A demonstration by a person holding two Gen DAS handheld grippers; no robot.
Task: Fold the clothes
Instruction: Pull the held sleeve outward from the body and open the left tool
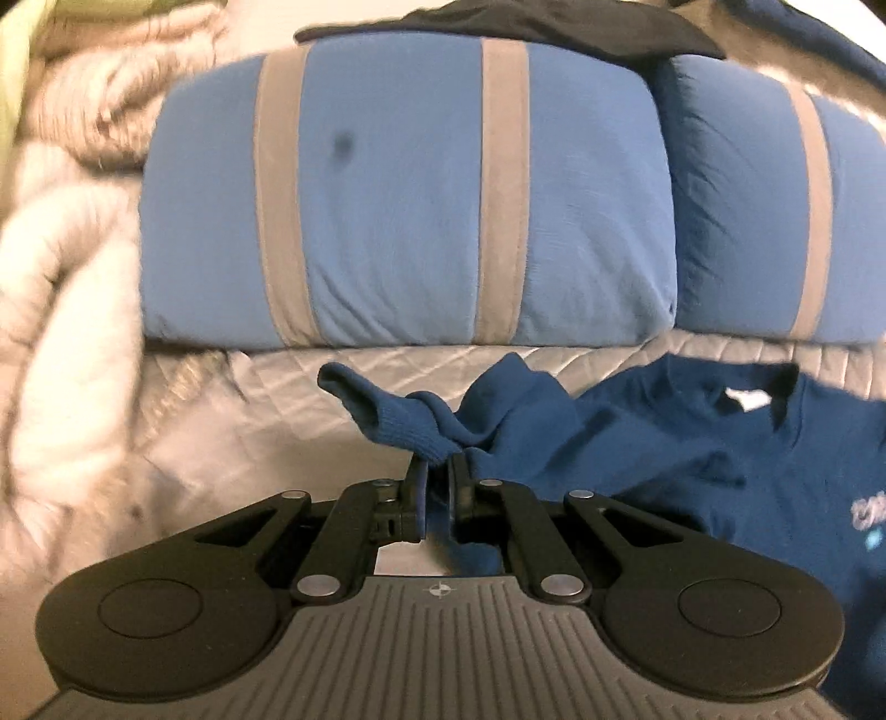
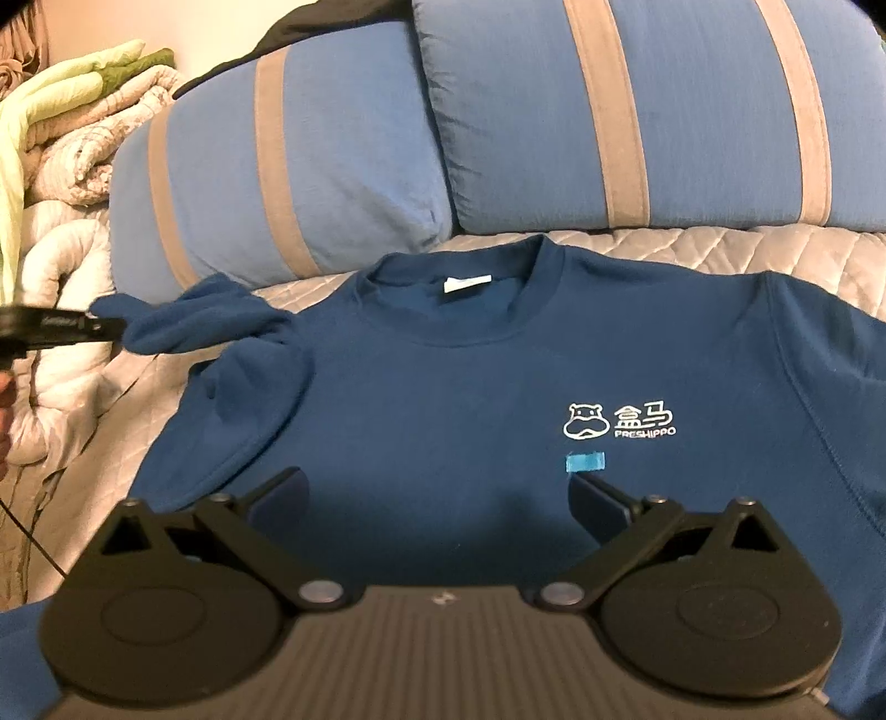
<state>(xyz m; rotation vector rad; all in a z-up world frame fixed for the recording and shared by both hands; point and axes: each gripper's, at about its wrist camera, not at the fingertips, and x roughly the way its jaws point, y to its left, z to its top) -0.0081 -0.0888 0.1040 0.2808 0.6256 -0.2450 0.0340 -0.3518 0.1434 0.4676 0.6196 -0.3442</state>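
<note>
A dark blue sweatshirt (image 2: 470,399) with a white logo lies face up on the quilted bed cover (image 2: 720,249), collar toward the pillows. Its left sleeve (image 2: 188,327) is lifted off the bed. My left gripper (image 1: 437,462) is shut on the ribbed cuff (image 1: 398,426) of that sleeve; in the right wrist view the same gripper (image 2: 111,328) comes in from the left edge, holding the cuff. Over the sweatshirt's chest my right gripper (image 2: 437,493) hovers open, nothing between its fingers.
Two blue pillows with grey stripes (image 2: 288,177) (image 2: 664,111) lean at the head of the bed, a dark garment (image 1: 554,27) draped on top of them. Bundled quilts and blankets (image 2: 72,138) pile up on the left.
</note>
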